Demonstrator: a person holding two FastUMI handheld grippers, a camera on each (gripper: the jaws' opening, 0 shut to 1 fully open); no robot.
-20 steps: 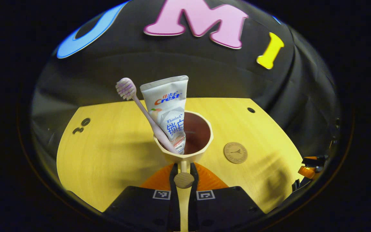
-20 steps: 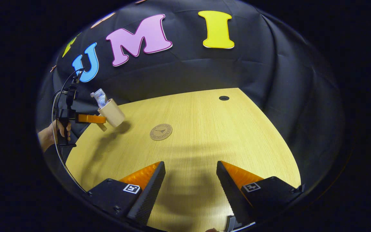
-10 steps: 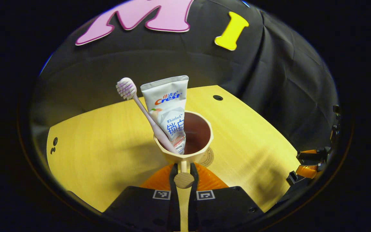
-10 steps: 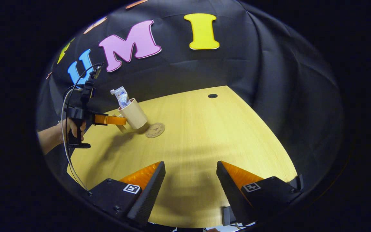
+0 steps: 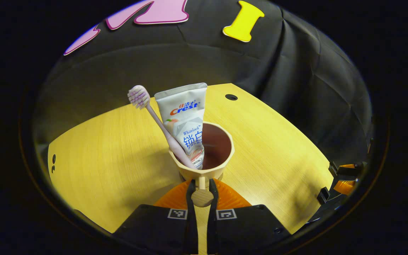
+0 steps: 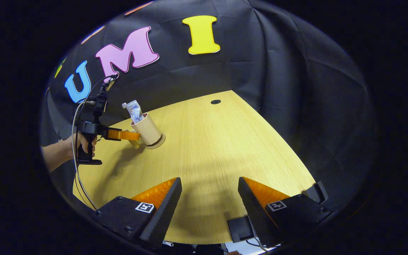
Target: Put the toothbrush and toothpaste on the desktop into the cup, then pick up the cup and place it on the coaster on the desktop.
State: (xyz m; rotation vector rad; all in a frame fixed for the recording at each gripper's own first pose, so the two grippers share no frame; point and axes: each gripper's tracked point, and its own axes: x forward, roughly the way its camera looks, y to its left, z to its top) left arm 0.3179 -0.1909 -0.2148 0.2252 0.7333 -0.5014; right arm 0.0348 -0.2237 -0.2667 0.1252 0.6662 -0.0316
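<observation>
Pinching the cup [image 5: 204,152] by its thin handle, the left gripper [image 5: 201,191] sets it over the coaster [image 6: 156,144] on the worktop [image 6: 207,148]. Toothbrush [image 5: 154,120] and toothpaste [image 5: 186,120] make the light, rigid cup top-heavy, likely to tip. Right gripper [image 6: 209,202] fingers gape, empty.

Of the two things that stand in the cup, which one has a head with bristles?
The toothbrush: thin, pink, leaning left in the cup. The toothpaste beside it is a wide flat tube.
</observation>
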